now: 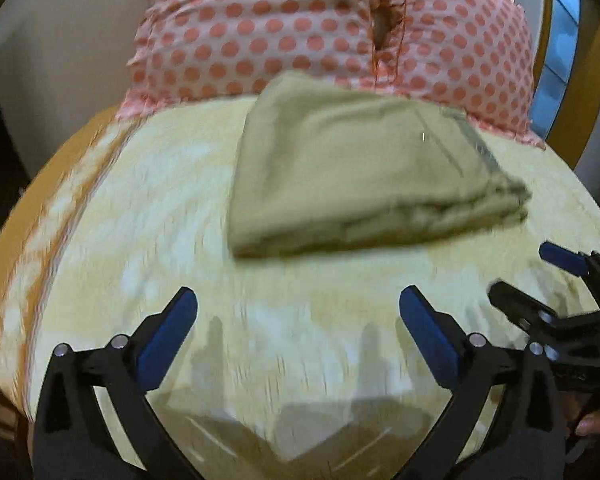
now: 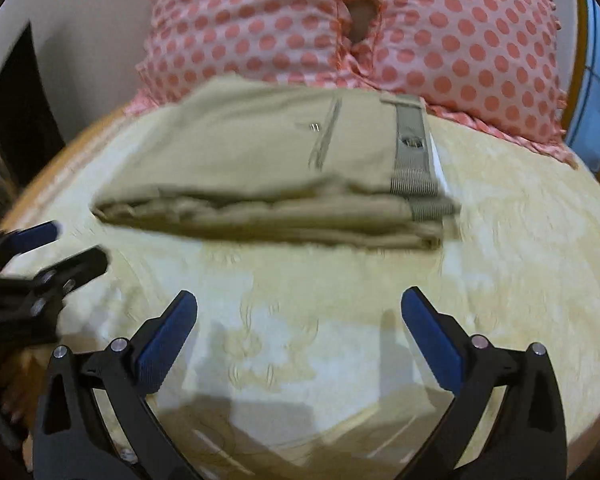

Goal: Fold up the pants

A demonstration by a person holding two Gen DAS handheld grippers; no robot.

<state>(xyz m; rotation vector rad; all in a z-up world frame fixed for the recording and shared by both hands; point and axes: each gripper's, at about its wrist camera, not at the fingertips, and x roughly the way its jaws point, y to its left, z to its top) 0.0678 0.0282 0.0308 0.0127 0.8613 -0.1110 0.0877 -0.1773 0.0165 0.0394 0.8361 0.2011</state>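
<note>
2 grippers, left gripper [image 1: 298, 300] and right gripper [image 2: 299, 300], gape empty; folded pants [image 2: 268, 168] lie crosswise, waistband right.

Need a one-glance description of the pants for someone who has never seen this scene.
Start at the bed with the pale yellow cover. At its far end, just in front of the pink polka-dot pillows, lie the pants, folded into a compact stack. They are plain khaki with a ribbed grey waistband, the only unpatterned fabric there.
</note>
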